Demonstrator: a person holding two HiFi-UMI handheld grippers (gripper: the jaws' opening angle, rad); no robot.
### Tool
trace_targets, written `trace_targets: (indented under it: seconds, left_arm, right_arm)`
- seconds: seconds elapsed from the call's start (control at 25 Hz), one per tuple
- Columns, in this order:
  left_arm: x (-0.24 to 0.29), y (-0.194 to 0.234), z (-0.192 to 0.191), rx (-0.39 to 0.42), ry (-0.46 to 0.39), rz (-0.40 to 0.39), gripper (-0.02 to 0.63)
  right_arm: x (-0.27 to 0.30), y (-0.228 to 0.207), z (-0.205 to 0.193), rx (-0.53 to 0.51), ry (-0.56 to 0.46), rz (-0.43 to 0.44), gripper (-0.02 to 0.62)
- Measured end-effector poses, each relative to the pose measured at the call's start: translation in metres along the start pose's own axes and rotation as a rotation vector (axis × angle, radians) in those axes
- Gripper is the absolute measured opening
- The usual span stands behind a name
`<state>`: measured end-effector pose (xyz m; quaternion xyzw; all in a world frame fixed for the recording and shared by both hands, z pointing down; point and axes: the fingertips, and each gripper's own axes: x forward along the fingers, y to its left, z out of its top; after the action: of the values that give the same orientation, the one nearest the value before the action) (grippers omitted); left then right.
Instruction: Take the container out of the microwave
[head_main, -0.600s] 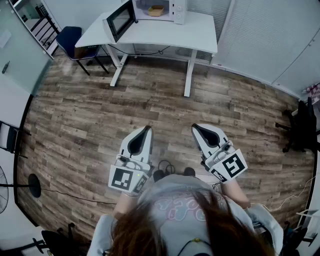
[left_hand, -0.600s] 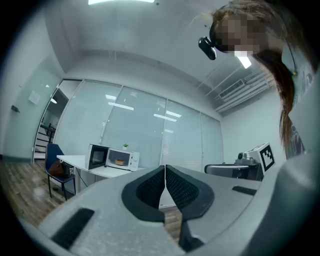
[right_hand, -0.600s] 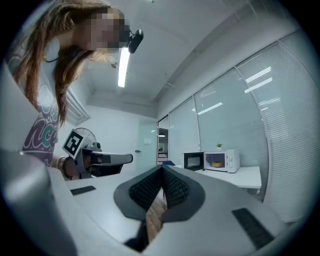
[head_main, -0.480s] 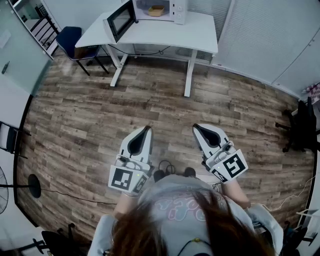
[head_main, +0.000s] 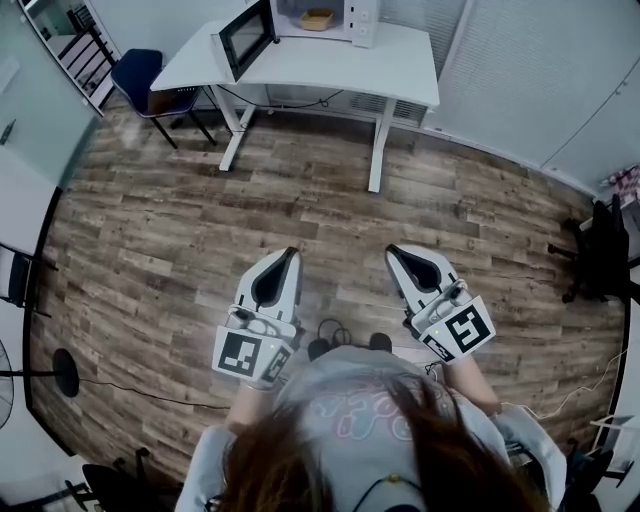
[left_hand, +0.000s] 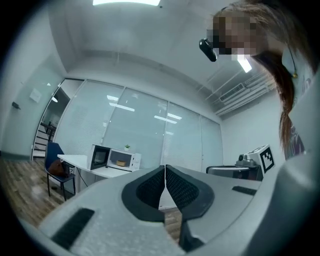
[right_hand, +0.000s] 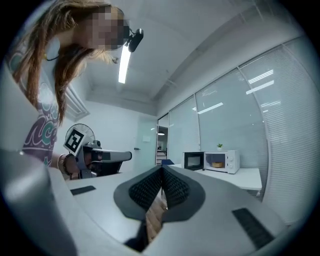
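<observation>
My left hand-held gripper (head_main: 292, 252) and right hand-held gripper (head_main: 391, 249), each bearing a black-and-white square marker, are closed on nothing at lower centre. The yellowish container (head_main: 318, 19) sits inside the open microwave (head_main: 362, 20) on the white surface (head_main: 330, 68), top centre.

counted, kind by kind

one microwave (head_main: 362, 22), with one door (head_main: 245, 38). one container (head_main: 318, 18). one white table (head_main: 330, 65). one small plant (left_hand: 127, 147). two tongs: the left tongs (head_main: 292, 254) and the right tongs (head_main: 392, 250). two marker cubes, one left cube (head_main: 243, 353) and one right cube (head_main: 462, 330). two chairs: one blue chair (head_main: 140, 75) and one black chair (head_main: 600, 250). one person (head_main: 370, 440).
</observation>
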<state>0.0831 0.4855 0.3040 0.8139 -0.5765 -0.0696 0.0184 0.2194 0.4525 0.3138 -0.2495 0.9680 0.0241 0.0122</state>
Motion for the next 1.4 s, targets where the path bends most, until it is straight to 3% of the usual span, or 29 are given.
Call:
trace_targets:
  seconds: [0.28, 0.36, 0.4, 0.48, 0.6, 1.12, 1.4]
  left_arm:
    - [-0.007, 0.014, 0.003, 0.028, 0.015, -0.002, 0.014]
    - [-0.011, 0.02, 0.007, 0.038, 0.007, 0.003, 0.021]
    - [-0.013, 0.023, 0.009, 0.048, 0.008, 0.002, 0.049]
    - [-0.018, 0.028, 0.011, 0.066, 0.014, -0.007, 0.181]
    - [-0.026, 0.035, 0.013, 0.085, 0.015, -0.012, 0.226]
    - [-0.05, 0.058, 0.007, 0.108, 0.067, -0.064, 0.262]
    - [-0.039, 0.064, 0.005, 0.099, 0.063, -0.067, 0.262]
  right_arm:
    - [0.01, 0.012, 0.009, 0.006, -0.055, -0.032, 0.013]
    - [0.014, 0.016, 0.007, 0.022, -0.056, -0.044, 0.101]
    - [0.016, 0.018, 0.007, 0.026, -0.061, -0.049, 0.119]
    - [0.021, 0.023, 0.007, 0.029, -0.07, -0.067, 0.173]
    - [0.026, 0.029, 0.007, 0.042, -0.077, -0.094, 0.271]
    - [0.037, 0.065, -0.003, 0.067, -0.055, -0.134, 0.279]
    - [0.043, 0.052, -0.006, 0.088, -0.045, -0.138, 0.279]
